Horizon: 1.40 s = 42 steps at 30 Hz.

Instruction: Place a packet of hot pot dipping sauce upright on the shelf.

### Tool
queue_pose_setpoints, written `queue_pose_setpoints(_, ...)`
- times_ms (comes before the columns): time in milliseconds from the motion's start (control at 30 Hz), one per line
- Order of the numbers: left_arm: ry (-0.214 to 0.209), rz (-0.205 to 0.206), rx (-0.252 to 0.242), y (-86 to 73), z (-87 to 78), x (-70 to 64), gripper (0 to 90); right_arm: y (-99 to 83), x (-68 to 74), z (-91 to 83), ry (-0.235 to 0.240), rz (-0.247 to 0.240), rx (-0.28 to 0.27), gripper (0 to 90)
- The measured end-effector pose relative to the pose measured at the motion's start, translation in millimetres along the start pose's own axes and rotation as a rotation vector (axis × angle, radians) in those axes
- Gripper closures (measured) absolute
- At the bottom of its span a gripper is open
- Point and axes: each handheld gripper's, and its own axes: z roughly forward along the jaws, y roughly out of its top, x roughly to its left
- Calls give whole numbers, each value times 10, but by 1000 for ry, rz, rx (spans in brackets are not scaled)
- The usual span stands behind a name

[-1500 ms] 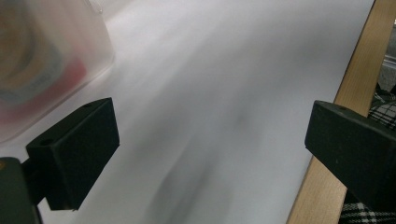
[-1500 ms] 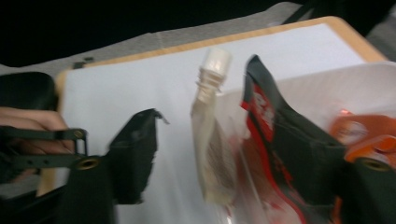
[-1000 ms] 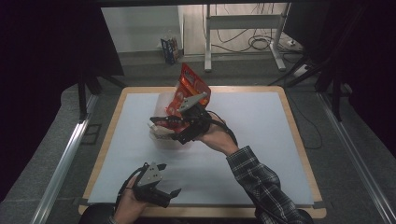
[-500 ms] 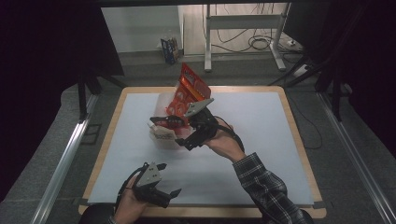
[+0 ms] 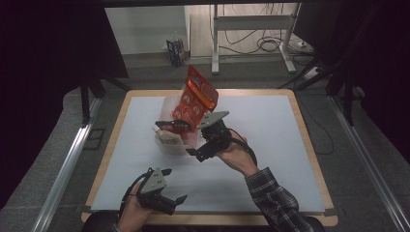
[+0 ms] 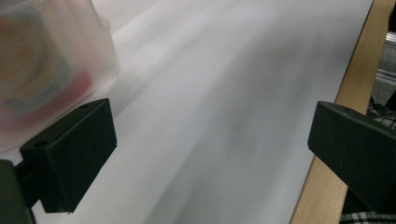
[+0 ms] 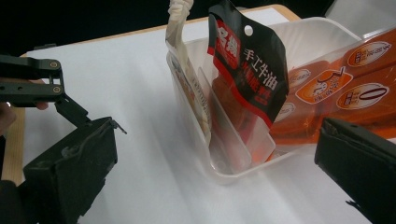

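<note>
the clear bin (image 5: 176, 137) of snack bags (image 5: 197, 96) sits just ahead of the wide-open, empty right gripper (image 5: 193, 135), toward the tabletop's far edge; the left gripper (image 5: 169, 186), open too, waits by the near edge.

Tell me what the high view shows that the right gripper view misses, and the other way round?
High view alone: the whole white table with its wooden rim, the person's checked sleeve, and the floor and cables behind.

Right gripper view alone: close detail of the clear plastic bin, its inner divider, and a black-and-red packet with printed characters standing in it beside a pale packet.

Both: the bin, the big orange-red bag leaning out of it, the left hand-held gripper, and the right hand-held gripper open near the bin.
</note>
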Motion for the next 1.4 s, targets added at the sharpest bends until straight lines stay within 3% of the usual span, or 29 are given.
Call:
queue_pose_setpoints(100,1,3,4,-1,0,1,10,-65,17,-2,-7,-2,-20,0)
queue_pose_setpoints(233,-1,4,5,-2,4,-4,10,-119,37,13,-26,-25,-5,0)
queue_pose_setpoints(533,5,17,7,-10,-6,14,10,-191,70,-4,-19,11,-29,0)
queue_pose_setpoints(1067,34,26,3,-16,-11,25,8,-359,88,-75,-17,22,9,0)
queue_pose_setpoints(1400,34,17,-24,-15,-24,38,3,-435,91,-195,-27,48,-25,0)
